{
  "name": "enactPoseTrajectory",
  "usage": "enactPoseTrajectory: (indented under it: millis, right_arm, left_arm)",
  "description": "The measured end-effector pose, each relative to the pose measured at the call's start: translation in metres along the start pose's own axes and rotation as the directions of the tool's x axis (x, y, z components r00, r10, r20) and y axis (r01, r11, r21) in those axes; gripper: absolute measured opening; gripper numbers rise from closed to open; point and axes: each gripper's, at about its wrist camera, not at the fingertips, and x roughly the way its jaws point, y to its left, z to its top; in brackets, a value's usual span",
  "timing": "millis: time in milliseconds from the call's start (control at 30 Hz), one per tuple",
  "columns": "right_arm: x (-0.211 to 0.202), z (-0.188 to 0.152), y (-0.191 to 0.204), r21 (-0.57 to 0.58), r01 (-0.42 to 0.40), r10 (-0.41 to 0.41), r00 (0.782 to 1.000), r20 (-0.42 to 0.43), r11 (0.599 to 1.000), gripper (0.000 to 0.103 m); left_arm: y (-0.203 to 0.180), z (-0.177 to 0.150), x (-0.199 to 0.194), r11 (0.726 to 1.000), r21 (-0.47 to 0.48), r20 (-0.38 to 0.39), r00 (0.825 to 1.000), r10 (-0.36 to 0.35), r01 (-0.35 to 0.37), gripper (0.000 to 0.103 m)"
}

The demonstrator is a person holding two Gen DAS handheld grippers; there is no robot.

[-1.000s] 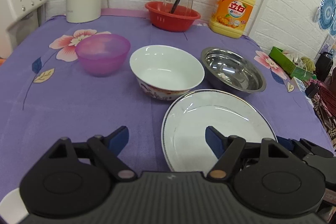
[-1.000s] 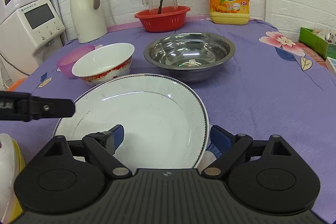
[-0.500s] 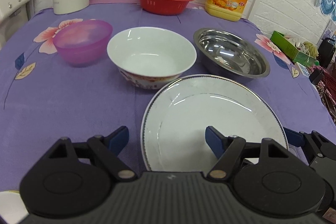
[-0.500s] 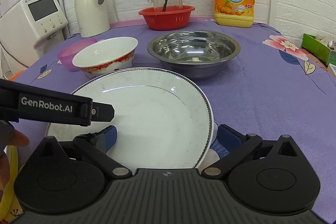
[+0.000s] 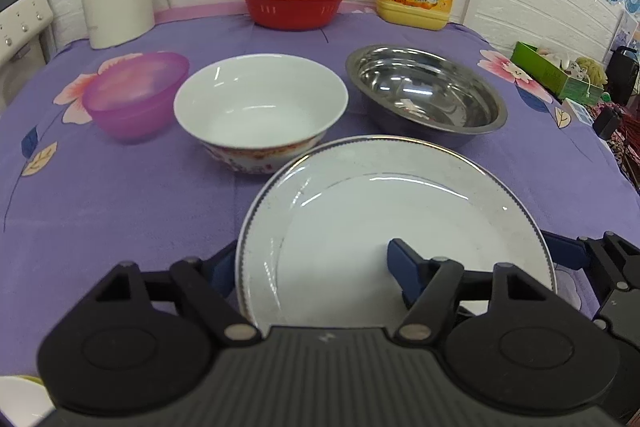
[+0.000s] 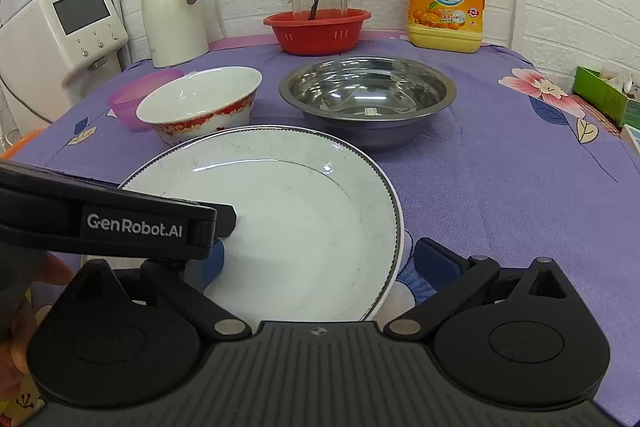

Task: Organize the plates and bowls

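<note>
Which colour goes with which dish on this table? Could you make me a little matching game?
Things:
1. plate
2. small bowl
3. wide bowl
4. basket

Colours:
a. red
b. shiny metal
c. white with a dark rim line
d. see-through purple

Pairs: 1-c, 2-d, 3-b, 4-a

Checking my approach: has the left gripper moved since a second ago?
Yes. In the right wrist view the left gripper has pushed rightward over the plate, toward the steel bowl side. Its fingers have just been closing, straddling the plate's left rim.
</note>
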Motion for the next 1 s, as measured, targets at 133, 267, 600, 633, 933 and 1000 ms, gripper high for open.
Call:
enactPoseTrajectory:
  millis: [133,267,600,633,933,1000]
  right_arm:
    - [-0.002,0.001,0.004,-0.018,-0.029,0.029,1.000,-0.006,0.999,0.103]
    - [-0.007,0.000,0.009,-0.011,-0.027,0.026,0.999,-0.018,1.000,0.103]
    - [-0.067,-0.002,0.036,-0.024,-0.002,0.004,0.996,0.089,1.000,0.103]
    - [-0.073,-0.001,0.040,-0.030,-0.004,0.007,0.995,0.102,1.000,0.103]
    - [-0.104,-0.008,0.093,-0.091,-0.059,0.071,0.988,0.138,0.994,0.103]
    - [-0.110,-0.013,0.110,-0.113,-0.086,0.101,0.986,0.135,0.990,0.103]
  left_arm:
    - [0.000,0.000,-0.002,1.000,-0.004,-0.006,1.000,-0.003,0.003,0.066]
    - [0.001,-0.006,-0.013,1.000,-0.015,-0.007,1.000,-0.014,0.014,0.061]
    - [0.011,-0.014,-0.076,0.998,-0.041,0.099,0.994,-0.043,0.047,0.060]
    - [0.013,-0.016,-0.083,0.998,-0.042,0.111,0.993,-0.043,0.048,0.060]
    - [0.062,-0.053,-0.147,0.994,-0.106,0.167,0.986,0.001,0.017,0.060]
    - [0.078,-0.068,-0.162,0.992,-0.123,0.174,0.984,0.034,-0.013,0.060]
